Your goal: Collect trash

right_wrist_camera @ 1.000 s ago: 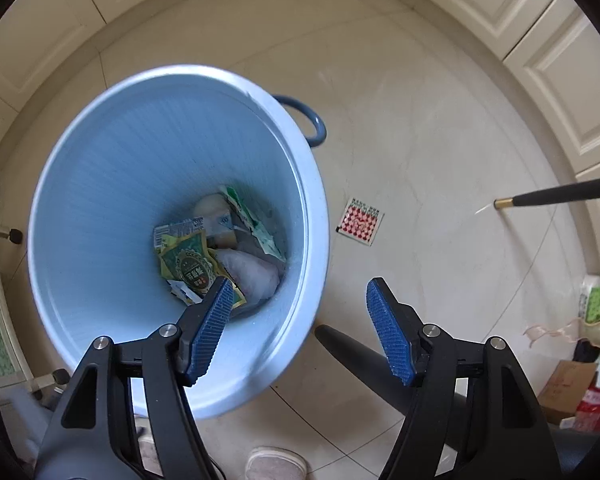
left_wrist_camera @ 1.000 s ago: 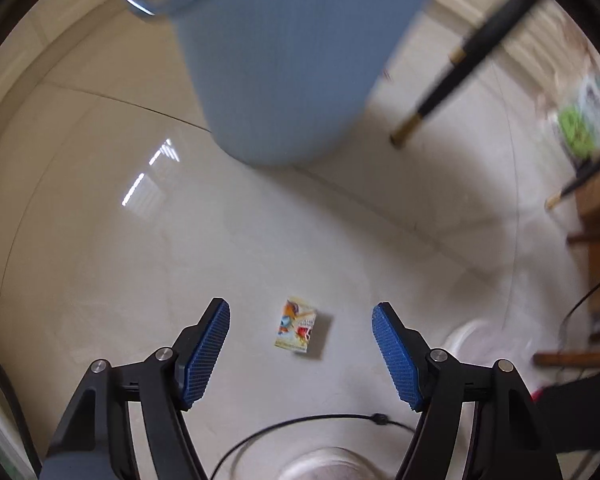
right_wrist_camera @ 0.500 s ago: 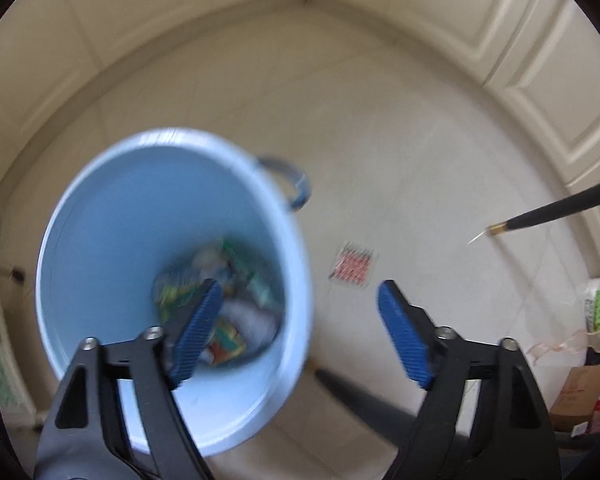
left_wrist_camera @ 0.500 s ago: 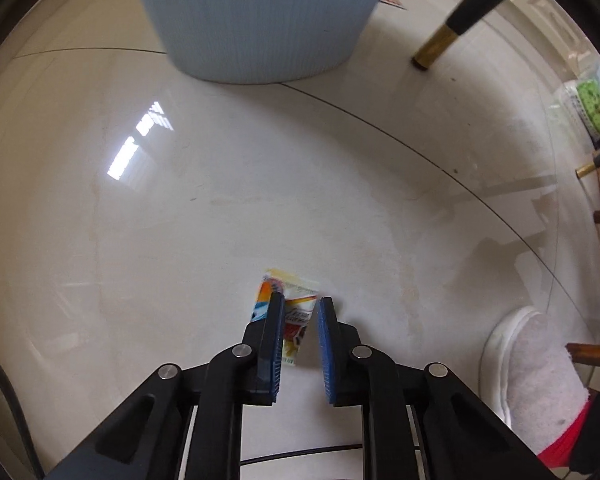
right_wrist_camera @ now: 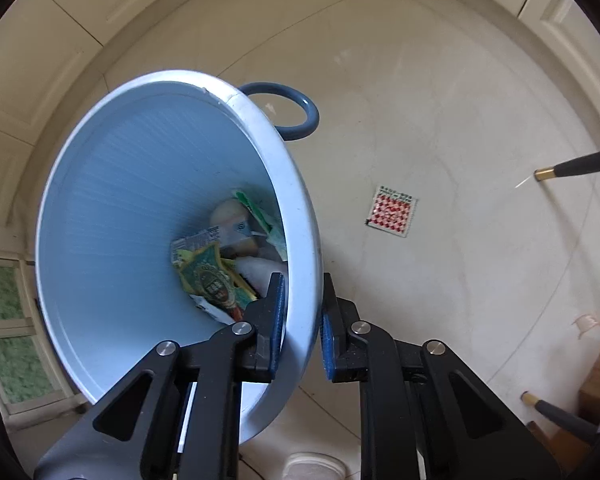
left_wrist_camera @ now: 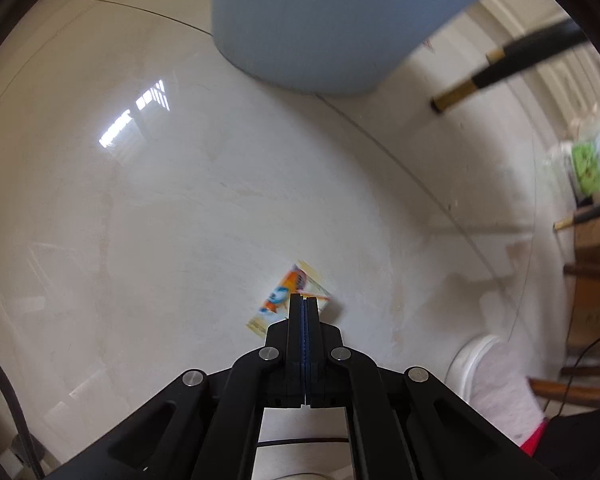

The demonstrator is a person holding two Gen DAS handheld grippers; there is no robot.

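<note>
Where left gripper [left_wrist_camera: 304,300] jaws meet, wrapper [left_wrist_camera: 290,294] prob. pinched, edge hidden

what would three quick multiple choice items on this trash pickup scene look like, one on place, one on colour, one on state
1. Where does the red-and-white checkered wrapper lie?
A. inside the bin
B. on the floor beside the bin
C. between the right gripper's pads

2. What colour is the bin?
A. light blue
B. green
C. black

3. How does the right gripper stand?
A. wide open above the floor
B. one pad on either side of the bin's rim
C. clamped on a wrapper

Answers:
1 B, it lies flat on the tiled floor, apart from the bin wall.
2 A, the wall and rim are pale blue, with a darker blue ring handle.
3 B, its jaws have just been closing, with the rim between the blue pads.
</note>
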